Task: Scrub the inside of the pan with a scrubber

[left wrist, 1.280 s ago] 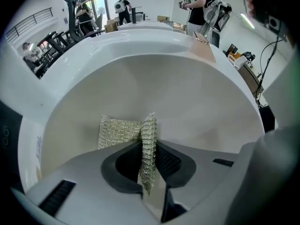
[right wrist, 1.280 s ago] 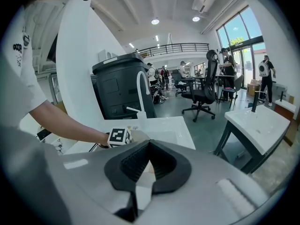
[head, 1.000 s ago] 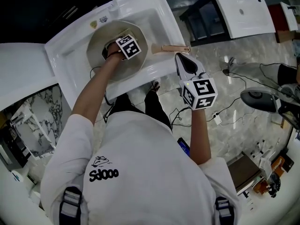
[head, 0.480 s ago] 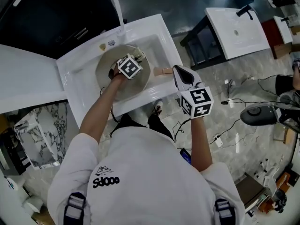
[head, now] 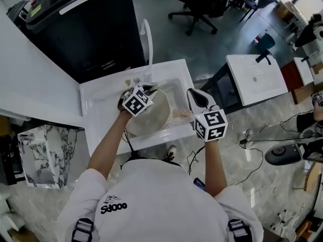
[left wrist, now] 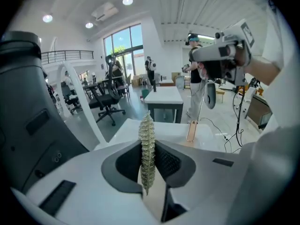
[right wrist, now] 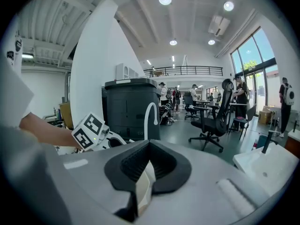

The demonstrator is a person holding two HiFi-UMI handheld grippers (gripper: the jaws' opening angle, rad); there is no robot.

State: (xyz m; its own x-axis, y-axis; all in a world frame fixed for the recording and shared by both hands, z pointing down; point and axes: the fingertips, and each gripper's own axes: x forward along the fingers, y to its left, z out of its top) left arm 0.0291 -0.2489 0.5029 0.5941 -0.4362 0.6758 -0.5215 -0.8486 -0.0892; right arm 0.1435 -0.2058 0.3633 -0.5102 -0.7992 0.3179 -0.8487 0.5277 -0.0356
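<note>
Standing upright lengthwise, scrubber [left wrist: 146, 135] pinched between left gripper's [left wrist: 149, 165] jaws.

Only legible txt: black print [head: 113, 208], approx "Sdooo", on white shirt [head: 156, 195] back, lower left, head view.

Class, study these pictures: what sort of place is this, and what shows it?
Probably an open-plan office or lab, not a home kitchen: a white sink unit stands on a polished floor, with a swivel office chair and a second sink unit nearby.
</note>
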